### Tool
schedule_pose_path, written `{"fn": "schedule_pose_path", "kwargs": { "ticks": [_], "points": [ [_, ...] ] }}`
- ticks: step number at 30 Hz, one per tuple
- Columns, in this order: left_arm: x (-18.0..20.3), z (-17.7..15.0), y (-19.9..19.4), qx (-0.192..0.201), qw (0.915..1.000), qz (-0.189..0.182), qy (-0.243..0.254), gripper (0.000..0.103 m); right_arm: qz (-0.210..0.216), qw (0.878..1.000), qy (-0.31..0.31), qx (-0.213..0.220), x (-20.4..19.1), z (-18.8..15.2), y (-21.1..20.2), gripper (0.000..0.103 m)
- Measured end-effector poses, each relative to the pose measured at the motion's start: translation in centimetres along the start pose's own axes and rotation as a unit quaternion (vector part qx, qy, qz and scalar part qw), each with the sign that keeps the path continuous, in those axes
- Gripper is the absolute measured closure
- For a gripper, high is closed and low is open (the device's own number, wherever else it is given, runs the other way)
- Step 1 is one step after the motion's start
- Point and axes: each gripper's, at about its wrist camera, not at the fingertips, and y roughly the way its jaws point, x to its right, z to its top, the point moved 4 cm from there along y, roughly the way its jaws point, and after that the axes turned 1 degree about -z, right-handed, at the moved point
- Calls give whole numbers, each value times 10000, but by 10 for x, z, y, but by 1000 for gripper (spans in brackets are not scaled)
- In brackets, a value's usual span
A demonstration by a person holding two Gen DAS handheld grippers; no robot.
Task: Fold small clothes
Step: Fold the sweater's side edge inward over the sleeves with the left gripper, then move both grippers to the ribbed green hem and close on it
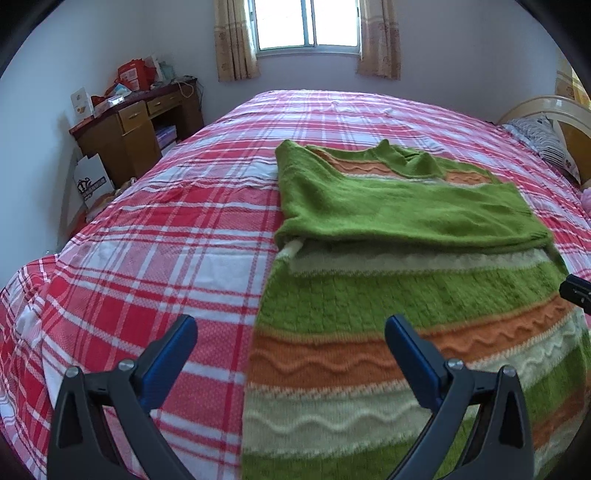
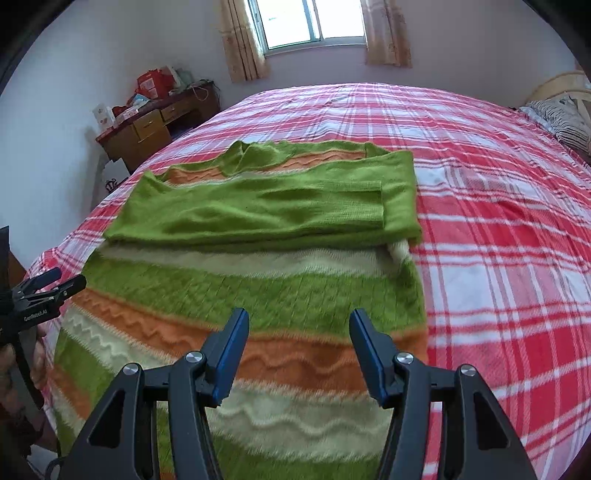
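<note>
A knitted sweater (image 1: 388,295) (image 2: 236,288) with green, orange and cream stripes lies flat on the bed, its green sleeves (image 1: 399,206) (image 2: 266,210) folded across the chest. My left gripper (image 1: 291,325) hangs open above the sweater's left edge, one finger over the bedsheet, the other over the knit, nothing between the blue pads. My right gripper (image 2: 299,321) stands open above the lower right part of the sweater and holds nothing. The left gripper (image 2: 66,280) also shows at the left edge of the right wrist view, and a tip of the right gripper (image 1: 576,291) shows at the right edge of the left wrist view.
The bed carries a red, pink and white checked sheet (image 1: 166,240) (image 2: 498,221). A wooden desk (image 1: 136,129) (image 2: 155,125) with boxes and bags stands by the far left wall. Striped pillows (image 1: 546,144) (image 2: 569,122) lie at the far right. A curtained window (image 1: 306,26) is behind.
</note>
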Motion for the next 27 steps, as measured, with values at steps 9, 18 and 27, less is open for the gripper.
{"fn": "schedule_pose_path", "kwargs": {
  "ticks": [9, 18, 27],
  "points": [
    [3, -22, -37, 109, 9997, -130, 189, 0, 231, 9996, -136, 30, -15, -27, -33, 45],
    [5, -46, -63, 92, 9988, -219, 438, 0, 364, 9991, -209, -73, -21, -55, -61, 45],
    [2, -75, -78, -79, 9979, -304, 569, 0, 364, 9990, -138, -235, -16, -86, -78, 44]
  ]
}}
